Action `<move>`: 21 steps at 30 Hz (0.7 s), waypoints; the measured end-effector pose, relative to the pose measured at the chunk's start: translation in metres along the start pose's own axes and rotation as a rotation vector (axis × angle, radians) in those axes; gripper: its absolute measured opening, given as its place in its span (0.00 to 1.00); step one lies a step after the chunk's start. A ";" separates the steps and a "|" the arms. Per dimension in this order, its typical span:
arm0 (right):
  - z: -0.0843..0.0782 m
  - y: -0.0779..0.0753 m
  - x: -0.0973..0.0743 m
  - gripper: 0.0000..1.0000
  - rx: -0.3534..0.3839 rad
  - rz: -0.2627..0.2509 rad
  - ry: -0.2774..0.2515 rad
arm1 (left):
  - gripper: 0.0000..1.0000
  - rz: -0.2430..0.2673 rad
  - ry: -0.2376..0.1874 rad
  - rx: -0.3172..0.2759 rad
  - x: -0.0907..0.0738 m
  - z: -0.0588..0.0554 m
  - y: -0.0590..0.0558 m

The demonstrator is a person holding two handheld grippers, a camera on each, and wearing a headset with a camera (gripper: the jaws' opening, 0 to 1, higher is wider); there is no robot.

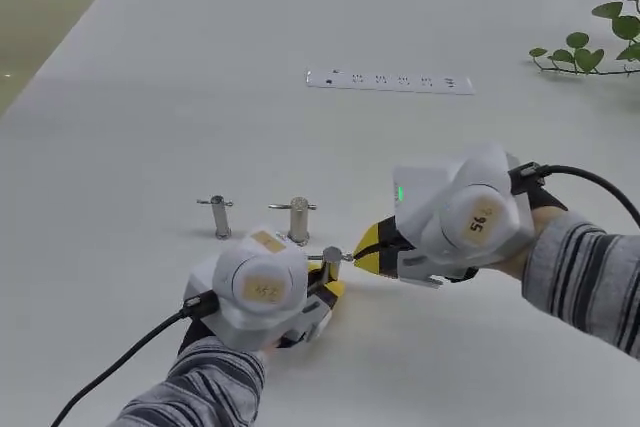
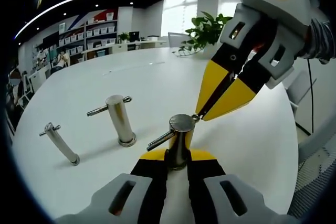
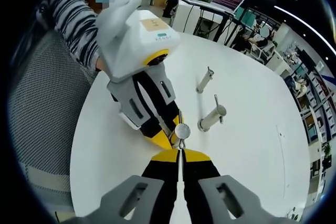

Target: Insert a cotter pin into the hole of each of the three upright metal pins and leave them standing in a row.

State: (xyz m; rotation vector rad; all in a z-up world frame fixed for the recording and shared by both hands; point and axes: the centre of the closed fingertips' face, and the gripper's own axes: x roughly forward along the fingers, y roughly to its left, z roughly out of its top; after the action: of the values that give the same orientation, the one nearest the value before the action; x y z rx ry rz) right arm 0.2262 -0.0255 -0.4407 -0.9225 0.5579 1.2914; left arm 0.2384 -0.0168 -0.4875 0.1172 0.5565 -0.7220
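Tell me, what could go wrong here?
The right gripper pinches the cotter pin by its end, so it could slip or bend. The left gripper holds the metal pin low down; a sideways push might tip it. The nearest finished pin stands close by and could get knocked.

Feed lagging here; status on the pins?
Left tool clamps third pin. Right tool holds cotter pin in its hole. Middle pin, far pin pinned, standing.
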 end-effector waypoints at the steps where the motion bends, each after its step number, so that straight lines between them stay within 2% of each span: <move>1: 0.001 0.000 0.000 0.00 0.002 0.001 -0.001 | 0.10 0.000 0.000 0.001 0.000 0.000 0.000; 15: 0.001 0.001 0.000 0.00 0.035 0.008 -0.008 | 0.10 -0.012 0.006 0.005 -0.001 0.000 0.000; 21: 0.008 -0.001 0.001 0.08 0.143 0.002 -0.055 | 0.11 -0.020 0.007 0.008 0.000 0.000 0.000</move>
State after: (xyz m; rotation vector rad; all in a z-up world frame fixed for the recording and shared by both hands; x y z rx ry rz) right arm 0.2261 -0.0183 -0.4370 -0.7661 0.6010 1.2580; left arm 0.2381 -0.0165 -0.4878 0.1221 0.5618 -0.7435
